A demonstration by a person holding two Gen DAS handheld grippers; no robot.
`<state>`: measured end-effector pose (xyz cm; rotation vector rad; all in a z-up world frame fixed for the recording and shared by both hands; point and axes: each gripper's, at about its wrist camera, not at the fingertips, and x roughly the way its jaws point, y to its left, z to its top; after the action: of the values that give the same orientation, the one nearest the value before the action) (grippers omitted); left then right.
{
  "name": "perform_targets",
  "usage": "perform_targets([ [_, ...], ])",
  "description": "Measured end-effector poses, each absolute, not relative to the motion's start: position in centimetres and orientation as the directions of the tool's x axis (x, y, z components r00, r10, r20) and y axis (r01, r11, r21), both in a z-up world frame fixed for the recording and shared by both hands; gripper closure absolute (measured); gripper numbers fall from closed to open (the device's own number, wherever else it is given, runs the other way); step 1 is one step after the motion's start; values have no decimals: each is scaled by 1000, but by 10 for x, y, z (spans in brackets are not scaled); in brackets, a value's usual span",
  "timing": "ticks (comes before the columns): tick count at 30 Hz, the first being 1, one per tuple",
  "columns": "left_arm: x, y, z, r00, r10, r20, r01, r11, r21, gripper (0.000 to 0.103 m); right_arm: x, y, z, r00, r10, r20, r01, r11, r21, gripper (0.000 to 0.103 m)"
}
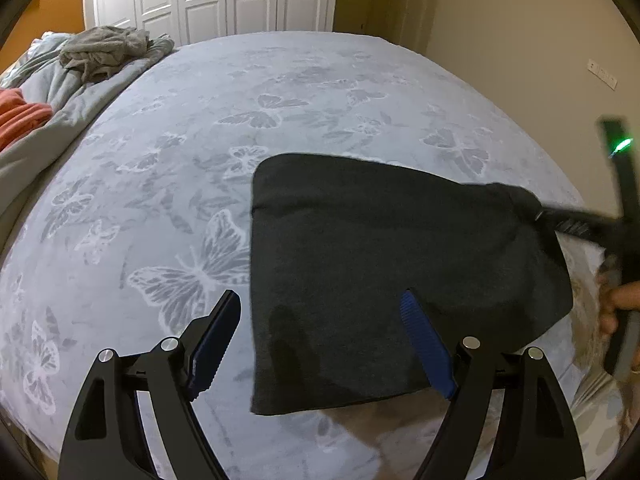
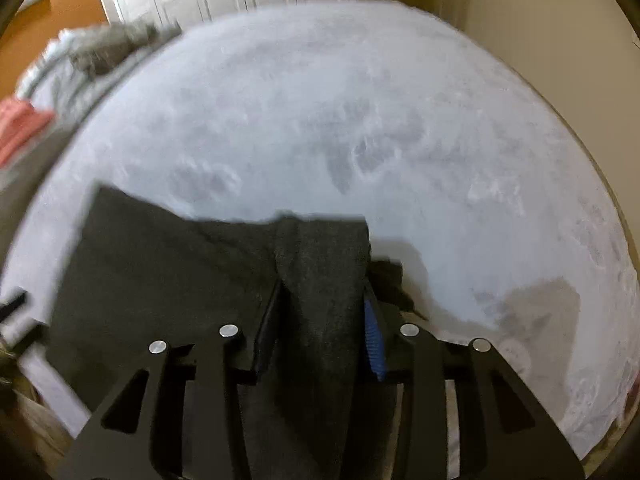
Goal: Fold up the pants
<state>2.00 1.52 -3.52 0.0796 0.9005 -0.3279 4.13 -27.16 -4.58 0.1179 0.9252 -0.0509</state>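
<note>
In the left wrist view the pants (image 1: 384,276) lay as a dark, roughly square bundle on the bed (image 1: 168,184), near its front edge and toward the right side. The cloth looked soft, limp and light, a matte knit that would sag wherever it was not held, so the sound places to take hold would be a corner or a folded edge, pinching all layers together. The left gripper (image 1: 320,332) hung above the bundle's near left corner, pitched steeply down, its fingers spread wide with nothing between them: the left finger stood over the bare cover just beside the cloth edge, the right finger over the cloth itself. At the far right the right gripper (image 1: 556,220) was blurred, its tip at the bundle's right corner, which rose off the bed into a peak, with a hand (image 1: 616,304) on its handle.

In the right wrist view, blurred throughout, the right gripper (image 2: 324,320) also pointed steeply down. A thick bunched band of the pants (image 2: 168,268) filled the gap between its fingers, which appeared closed against it on both sides, gripping. The rest of the cloth spread left over the bed (image 2: 400,112).
</note>
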Motion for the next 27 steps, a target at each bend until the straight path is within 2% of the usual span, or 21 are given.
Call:
perform_targets([
  [1,19,15,-35,581,-242,-777,313,948,-61,24,31,-269,-36,635,-12,-772,105,992,71,46],
  [2,18,14,-34,589,-235,-773,311,949,-51,23,18,-267,-25,665,-32,-746,115,992,60,43],
  [6,21,22,-31,591,-236,-771,278,957,-80,21,-18,-262,-29,661,26,-750,110,985,131,42],
  [11,31,46,-25,578,-280,-766,209,959,-193,21,-36,-259,-79,574,113,-811,140,962,234,42],
  [13,34,54,-24,574,-288,-766,182,957,-224,21,-31,-255,-92,558,143,-817,128,959,254,69],
  [15,33,57,-22,581,-292,-760,171,956,-238,21,-31,-256,-79,586,177,-791,109,950,293,71],
  [18,29,56,-21,595,-281,-753,178,960,-218,21,-36,-258,-52,647,141,-750,86,963,255,71],
  [21,27,49,-34,573,-263,-777,189,964,-187,21,-21,-266,-89,544,116,-831,124,968,217,62],
  [24,25,40,-49,533,-260,-805,210,962,-172,21,-28,-266,-82,576,116,-809,138,962,236,56],
  [25,22,38,-51,530,-261,-807,220,961,-166,21,-31,-266,-74,594,84,-800,158,963,218,42],
  [27,18,32,-56,525,-256,-812,240,960,-147,18,-32,-269,-61,620,34,-784,187,964,189,30],
])
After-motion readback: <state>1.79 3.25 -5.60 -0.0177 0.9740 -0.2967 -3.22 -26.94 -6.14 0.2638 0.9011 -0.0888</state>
